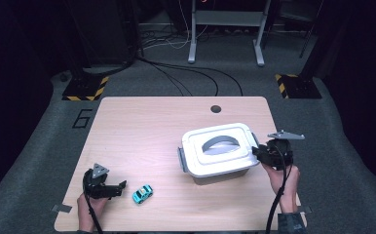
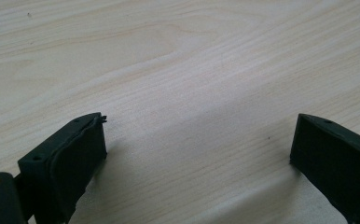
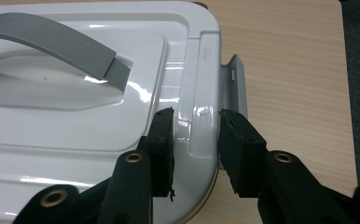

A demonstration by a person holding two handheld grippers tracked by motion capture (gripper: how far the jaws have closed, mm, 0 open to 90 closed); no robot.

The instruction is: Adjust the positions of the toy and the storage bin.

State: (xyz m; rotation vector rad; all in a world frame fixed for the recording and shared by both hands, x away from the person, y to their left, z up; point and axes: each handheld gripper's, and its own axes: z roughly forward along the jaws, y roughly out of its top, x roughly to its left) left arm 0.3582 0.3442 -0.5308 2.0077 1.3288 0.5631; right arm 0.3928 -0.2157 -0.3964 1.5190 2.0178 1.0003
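Item: white lidded box (image 1: pixel 219 155), grey arched handle (image 3: pixel 52 44), grey side latch (image 3: pixel 236 81); your right gripper (image 3: pixel 194 140) pinches its lid edge; your left gripper (image 2: pixel 197 149), well apart from it, gapes.

One white lidded storage box (image 1: pixel 218 151) is sitting on the counter (image 1: pixel 142 131), carrying one grey handle (image 1: pixel 221 143) on its lid and two grey side latches, and one turquoise toy car (image 1: pixel 142 193) is lying apart from it. Two claws are showing at the near edge, the left claw (image 1: pixel 119 187) and the right claw (image 1: pixel 257 154), each being held by one hand.
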